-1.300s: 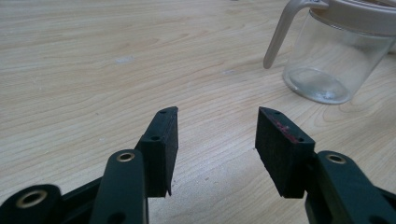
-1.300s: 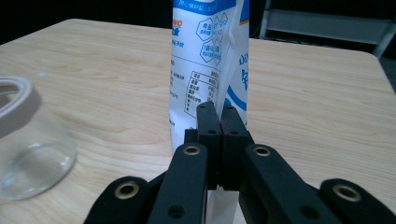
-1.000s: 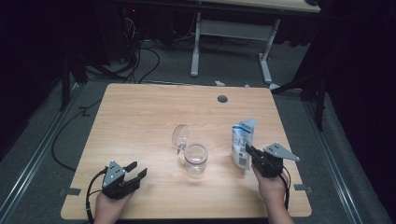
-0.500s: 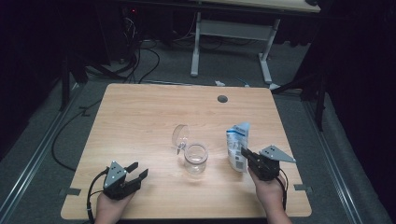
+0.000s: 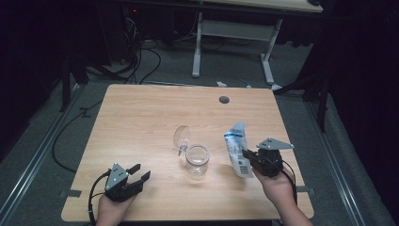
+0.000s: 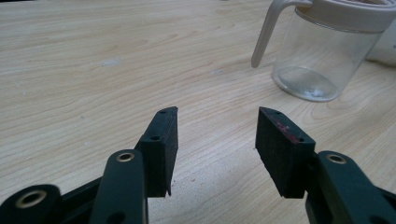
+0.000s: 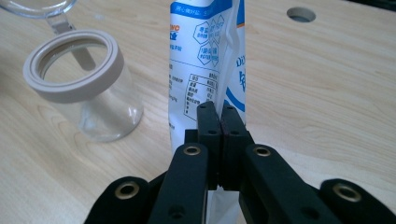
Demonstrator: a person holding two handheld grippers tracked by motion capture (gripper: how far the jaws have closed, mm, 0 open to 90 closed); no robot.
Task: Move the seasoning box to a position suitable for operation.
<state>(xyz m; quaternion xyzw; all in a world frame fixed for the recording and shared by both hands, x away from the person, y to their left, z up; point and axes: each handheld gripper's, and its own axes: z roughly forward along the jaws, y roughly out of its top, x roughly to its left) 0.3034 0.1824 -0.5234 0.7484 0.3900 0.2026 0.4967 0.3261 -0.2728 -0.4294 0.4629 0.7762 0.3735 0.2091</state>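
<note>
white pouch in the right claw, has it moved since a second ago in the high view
Yes. The white pouch, pinched in the right claw, has shifted slightly left toward the glass jar, which stands where it was, and it now tilts more.

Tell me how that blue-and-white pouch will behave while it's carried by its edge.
The pouch looks soft: the right gripper has pinched its wall flat between shut jaws, so it will probably sag or swing. It leans in the high view, so it's likely light. Its glossy film might slip.

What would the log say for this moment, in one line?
right gripper: shut on white-and-blue pouch | left gripper: open, holding nothing | glass jar: lid open, beside pouch
</note>
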